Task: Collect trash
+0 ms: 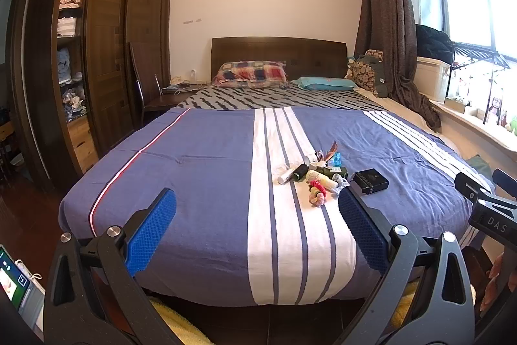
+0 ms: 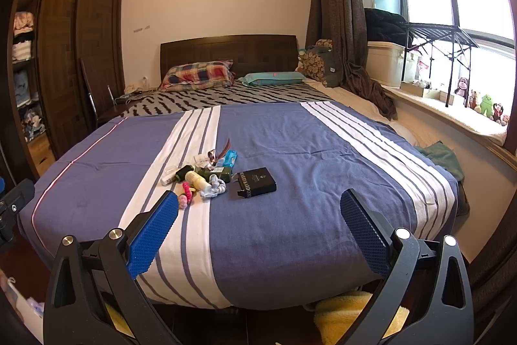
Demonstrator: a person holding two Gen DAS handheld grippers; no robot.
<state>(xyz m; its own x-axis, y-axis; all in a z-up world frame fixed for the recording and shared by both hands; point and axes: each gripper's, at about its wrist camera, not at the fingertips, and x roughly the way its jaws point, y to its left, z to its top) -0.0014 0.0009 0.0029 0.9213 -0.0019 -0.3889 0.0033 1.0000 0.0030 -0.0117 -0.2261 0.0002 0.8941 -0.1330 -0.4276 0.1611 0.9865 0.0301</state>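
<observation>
A small heap of clutter point(image 1: 318, 175) lies on the bed's blue and white striped cover point(image 1: 200, 170): a white tube, a dark spool, a cream bottle, pink hair ties, a pale crumpled wrapper and a blue packet. A black box point(image 1: 371, 182) lies just right of the heap. In the right wrist view the heap point(image 2: 202, 175) and the black box point(image 2: 257, 182) sit left of centre. My left gripper point(image 1: 257, 202) hangs open before the bed's foot, nothing between its blue pads. My right gripper point(image 2: 258, 204) is open too, short of the box.
A dark wardrobe point(image 1: 106, 47) with open shelves stands on the left, a chair beside it. Pillows point(image 1: 252, 74) and a headboard lie at the far end. A curtain point(image 1: 387, 21), a windowsill with toys point(image 2: 481, 105) and a green cloth point(image 2: 442, 157) are on the right. A yellow towel point(image 2: 352, 312) lies below.
</observation>
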